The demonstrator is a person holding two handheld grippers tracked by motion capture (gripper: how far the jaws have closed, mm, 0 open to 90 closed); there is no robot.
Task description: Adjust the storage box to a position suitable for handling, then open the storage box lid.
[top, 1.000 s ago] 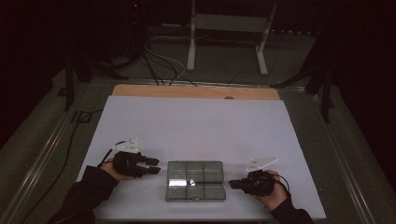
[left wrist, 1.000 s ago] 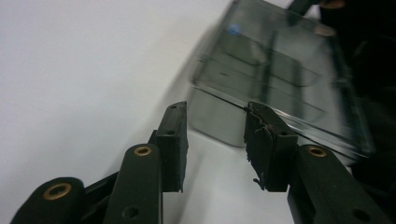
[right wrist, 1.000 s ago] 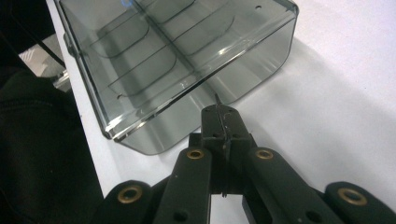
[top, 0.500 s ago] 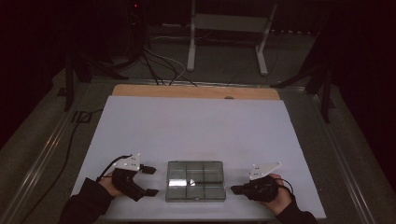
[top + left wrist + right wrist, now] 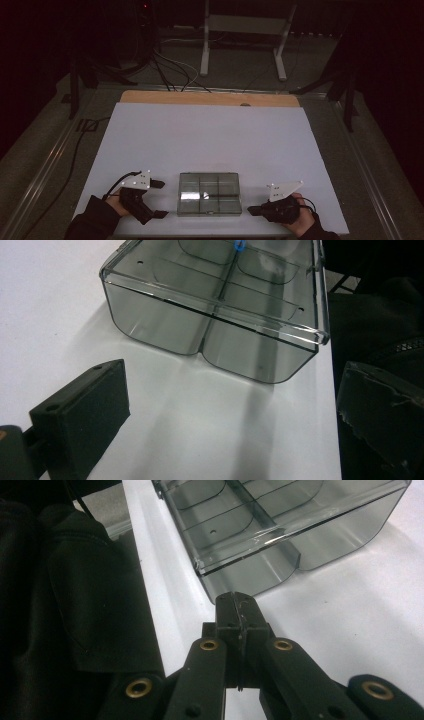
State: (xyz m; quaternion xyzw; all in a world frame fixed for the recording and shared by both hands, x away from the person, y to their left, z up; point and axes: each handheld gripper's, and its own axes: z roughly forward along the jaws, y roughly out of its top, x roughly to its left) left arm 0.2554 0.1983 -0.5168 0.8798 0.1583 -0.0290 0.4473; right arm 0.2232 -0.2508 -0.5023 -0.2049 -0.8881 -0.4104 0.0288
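A clear smoky plastic box (image 5: pixel 209 194) with several compartments and a shut lid lies on the white tabletop (image 5: pixel 210 140) near its front edge. My left gripper (image 5: pixel 159 199) sits just left of the box, apart from it. Its jaws have just been opening and now stand wide with nothing between them. In the left gripper view the box (image 5: pixel 215 305) lies ahead of the spread gripper (image 5: pixel 235 410); a small blue bit (image 5: pixel 240 245) shows on its far side. My right gripper (image 5: pixel 251 210) is shut and empty, its tip (image 5: pixel 239 611) just short of the box's near corner (image 5: pixel 280 525).
A wooden strip (image 5: pixel 210 98) borders the table's far edge. Beyond it stand a metal frame's legs (image 5: pixel 240 30) and floor cables (image 5: pixel 170 70). The table's front edge runs right by both hands. A dark sleeve (image 5: pixel 60 580) lies left of the right gripper.
The left gripper has drawn back from the box's left side toward the front edge, and its jaws have spread wide. The right gripper has barely shifted and stays shut.
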